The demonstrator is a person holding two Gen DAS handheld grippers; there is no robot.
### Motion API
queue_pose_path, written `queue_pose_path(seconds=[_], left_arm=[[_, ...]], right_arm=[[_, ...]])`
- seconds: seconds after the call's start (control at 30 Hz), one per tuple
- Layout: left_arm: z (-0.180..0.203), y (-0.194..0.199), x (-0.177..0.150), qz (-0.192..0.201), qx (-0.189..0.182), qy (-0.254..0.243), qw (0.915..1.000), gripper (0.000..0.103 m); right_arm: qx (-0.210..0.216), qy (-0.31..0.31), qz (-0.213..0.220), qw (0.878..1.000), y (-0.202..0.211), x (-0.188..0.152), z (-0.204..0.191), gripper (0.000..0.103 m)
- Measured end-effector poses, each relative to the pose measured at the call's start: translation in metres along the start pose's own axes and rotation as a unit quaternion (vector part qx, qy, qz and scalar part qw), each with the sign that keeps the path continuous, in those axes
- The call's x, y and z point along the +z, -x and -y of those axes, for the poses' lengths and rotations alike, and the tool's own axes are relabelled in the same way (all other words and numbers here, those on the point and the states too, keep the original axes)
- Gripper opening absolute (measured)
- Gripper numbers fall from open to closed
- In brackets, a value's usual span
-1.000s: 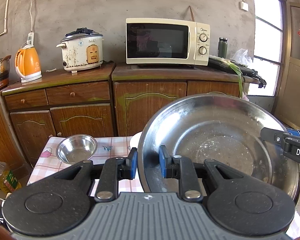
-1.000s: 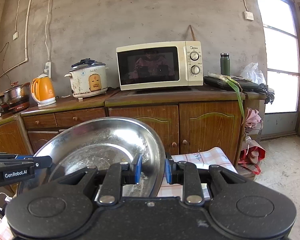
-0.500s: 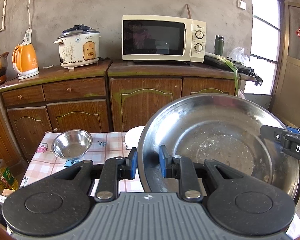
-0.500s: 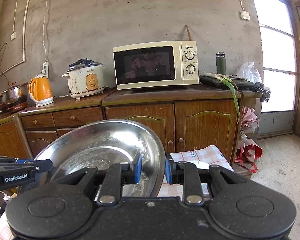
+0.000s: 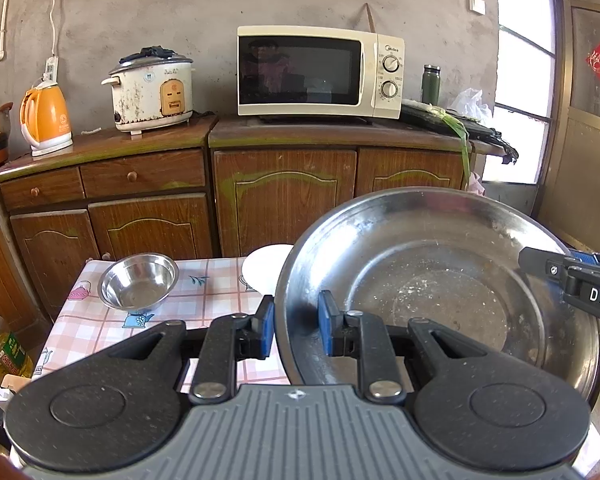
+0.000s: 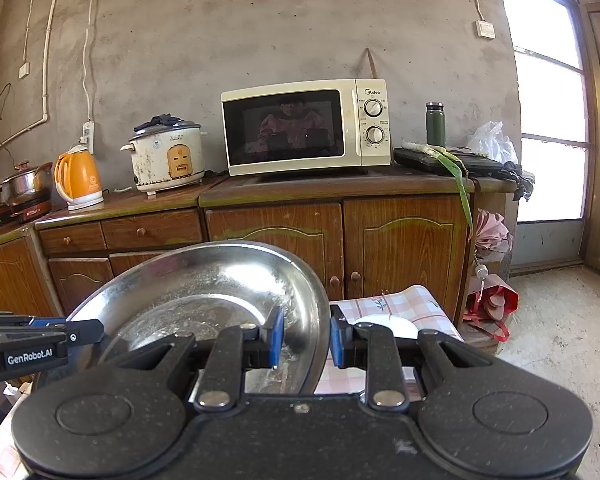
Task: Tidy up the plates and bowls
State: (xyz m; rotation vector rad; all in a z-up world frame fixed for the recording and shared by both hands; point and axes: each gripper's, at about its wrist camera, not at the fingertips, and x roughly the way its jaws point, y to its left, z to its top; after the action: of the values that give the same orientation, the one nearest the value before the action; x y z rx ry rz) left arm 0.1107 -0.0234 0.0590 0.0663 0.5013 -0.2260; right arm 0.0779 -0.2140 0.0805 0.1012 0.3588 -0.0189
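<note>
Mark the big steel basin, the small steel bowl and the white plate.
big steel basin (image 5: 440, 292), left wrist view, on its flat inner bottom.
small steel bowl (image 5: 138, 286), left wrist view, on its inside hollow.
white plate (image 5: 265, 269), left wrist view, on the part showing left of the basin's rim.

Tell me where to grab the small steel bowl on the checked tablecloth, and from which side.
Grip the small steel bowl by its thin rim, one finger inside and one outside, coming from above on its near side. It sits upright and open, its sloped wall offers no flat faces, and nothing crowds it. Both grippers are presently occupied with the large steel basin.
</note>
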Motion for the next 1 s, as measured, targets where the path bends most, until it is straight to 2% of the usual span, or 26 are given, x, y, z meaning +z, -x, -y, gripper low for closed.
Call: queue_pose_path(seconds=[1.0], left_arm=[[0.005, 0.01, -0.027, -0.02, -0.008, 0.015, 0.9997, 0.023]], right_arm=[[-0.002, -0.01, -0.008, 1.0, 0.021, -0.026, 0.001, 0.031]])
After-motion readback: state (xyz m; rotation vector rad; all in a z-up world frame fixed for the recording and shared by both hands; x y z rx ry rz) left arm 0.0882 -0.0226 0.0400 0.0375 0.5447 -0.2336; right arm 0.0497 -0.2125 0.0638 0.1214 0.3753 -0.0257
